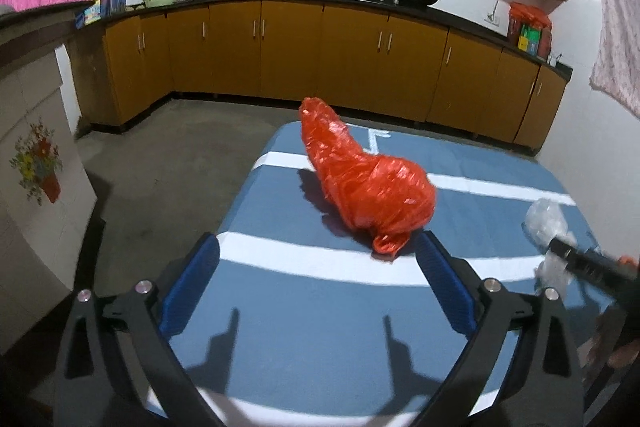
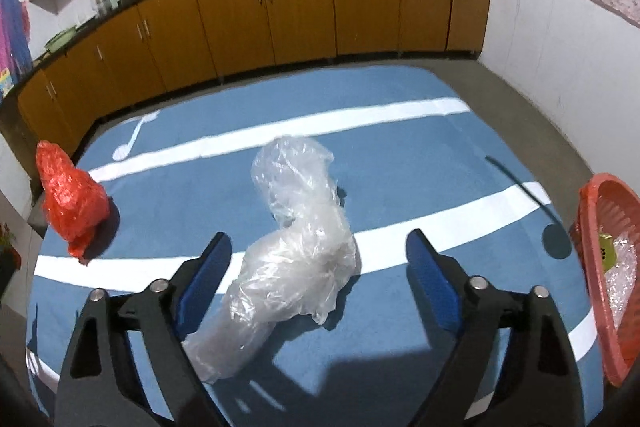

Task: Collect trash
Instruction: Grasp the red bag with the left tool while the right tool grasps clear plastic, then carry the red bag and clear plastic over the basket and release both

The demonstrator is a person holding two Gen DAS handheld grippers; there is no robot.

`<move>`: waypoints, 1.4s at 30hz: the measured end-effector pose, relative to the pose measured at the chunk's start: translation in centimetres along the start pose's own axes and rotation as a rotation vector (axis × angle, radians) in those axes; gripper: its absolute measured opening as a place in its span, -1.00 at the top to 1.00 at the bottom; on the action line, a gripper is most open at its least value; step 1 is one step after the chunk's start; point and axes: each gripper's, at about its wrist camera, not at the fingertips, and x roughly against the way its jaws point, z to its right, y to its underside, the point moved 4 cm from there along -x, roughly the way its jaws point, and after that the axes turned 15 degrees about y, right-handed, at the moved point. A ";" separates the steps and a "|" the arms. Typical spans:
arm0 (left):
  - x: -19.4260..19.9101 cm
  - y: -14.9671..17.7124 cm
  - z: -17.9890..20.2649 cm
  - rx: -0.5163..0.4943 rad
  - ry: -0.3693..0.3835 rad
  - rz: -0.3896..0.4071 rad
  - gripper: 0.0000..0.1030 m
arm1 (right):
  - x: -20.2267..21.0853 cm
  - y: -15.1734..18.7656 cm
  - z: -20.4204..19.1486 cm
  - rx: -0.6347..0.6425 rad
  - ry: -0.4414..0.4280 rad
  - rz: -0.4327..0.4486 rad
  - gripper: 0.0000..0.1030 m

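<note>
Clear bag [image 2: 292, 251] lies mid-bench [image 2: 400, 155], left of the basket [image 2: 600, 267], between the right gripper's [image 2: 319, 255] released jaws; light, crinkly, slippery, so pinch its bunched middle.

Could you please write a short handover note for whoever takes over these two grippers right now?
Left gripper: open, holding nothing, just short of the crumpled red plastic bag on the blue table with white stripes.
Right gripper: open, nothing gripped; the crumpled clear plastic bag lies between its fingers, pads not pressing it.
Red plastic basket: at the table's right edge, already holding some clear plastic and a small yellow item.
Done: some trash is in the basket.
Left: grip both bags and drop them into the basket.
</note>
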 end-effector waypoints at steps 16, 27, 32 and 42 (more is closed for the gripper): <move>-9.5 -4.7 2.6 0.030 -0.051 -0.093 -0.92 | 0.7 1.7 2.4 0.058 -0.018 -0.013 -0.03; -14.0 -2.8 1.6 0.130 0.005 -0.242 -0.24 | 1.1 2.4 4.7 0.041 -0.032 -0.022 -0.02; -12.9 -2.3 2.8 0.091 0.025 -0.224 0.02 | 1.8 2.8 5.9 0.021 -0.031 -0.017 -0.01; -7.6 -0.9 8.5 -0.055 0.115 -0.184 0.05 | 5.0 3.1 10.4 -0.057 0.011 0.029 0.02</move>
